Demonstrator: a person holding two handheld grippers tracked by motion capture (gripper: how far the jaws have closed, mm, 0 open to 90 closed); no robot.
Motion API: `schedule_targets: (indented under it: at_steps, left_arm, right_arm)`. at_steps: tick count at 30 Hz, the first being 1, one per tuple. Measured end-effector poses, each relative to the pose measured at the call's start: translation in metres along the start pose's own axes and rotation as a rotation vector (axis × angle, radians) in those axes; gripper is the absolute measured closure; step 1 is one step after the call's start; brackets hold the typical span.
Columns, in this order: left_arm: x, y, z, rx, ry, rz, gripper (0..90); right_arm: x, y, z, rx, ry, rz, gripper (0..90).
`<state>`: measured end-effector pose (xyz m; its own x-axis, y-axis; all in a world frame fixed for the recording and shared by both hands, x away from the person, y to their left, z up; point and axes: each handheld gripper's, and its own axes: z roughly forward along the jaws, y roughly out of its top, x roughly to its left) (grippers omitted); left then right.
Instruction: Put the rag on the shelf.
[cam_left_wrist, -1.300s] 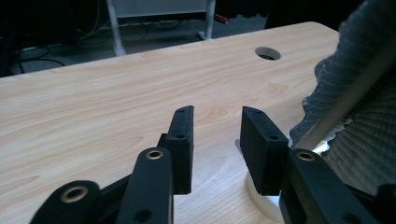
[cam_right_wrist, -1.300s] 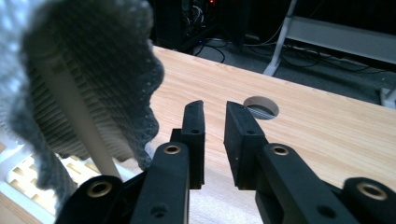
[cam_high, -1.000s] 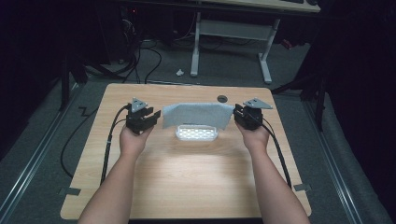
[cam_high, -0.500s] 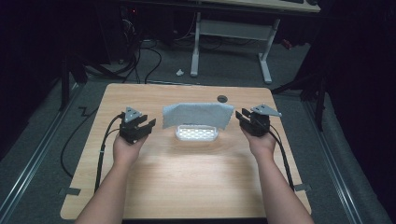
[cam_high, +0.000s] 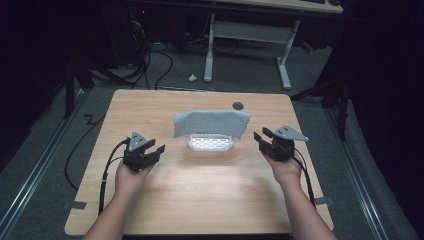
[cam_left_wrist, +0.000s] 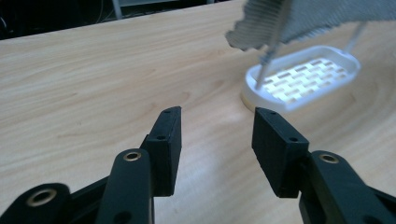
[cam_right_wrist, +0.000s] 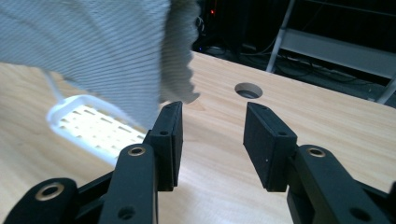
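Grey cloth (cam_high: 211, 122) drapes above the white slotted tray (cam_high: 210, 144); each hand-held gripper, left (cam_high: 154, 150) and right (cam_high: 262, 137), gapes empty.

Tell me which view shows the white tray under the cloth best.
The left gripper view: the tray lies nearly whole, its slots plain. The high view shows it small beneath the cloth; the right gripper view shows one end, the rest hidden by the cloth.

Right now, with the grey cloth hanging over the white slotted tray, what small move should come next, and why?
Probably draw both hands a little farther back: the grey knitted cloth hangs unheld over the white slotted tray, and the left gripper and right gripper are open, apart from it.
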<state>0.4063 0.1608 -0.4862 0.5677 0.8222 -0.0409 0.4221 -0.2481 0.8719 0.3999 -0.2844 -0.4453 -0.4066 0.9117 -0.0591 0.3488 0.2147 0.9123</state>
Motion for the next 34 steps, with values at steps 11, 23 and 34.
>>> schedule_targets:
  at_steps: [11,23,34]
  left_arm:
    - [-0.052,-0.04,-0.049,0.066,-0.138,-0.03,49.4]
    - [-0.117,-0.061,-0.05,0.134,-0.186,0.128,45.8]
    - [-0.099,-0.066,-0.046,0.14,-0.163,0.079,43.5]
  right_arm:
    - [0.046,-0.04,-0.054,0.025,0.078,-0.034,48.1]
    - [0.094,-0.094,-0.065,0.106,0.141,-0.083,42.4]
    - [0.089,-0.098,-0.059,0.136,0.151,-0.074,41.2]
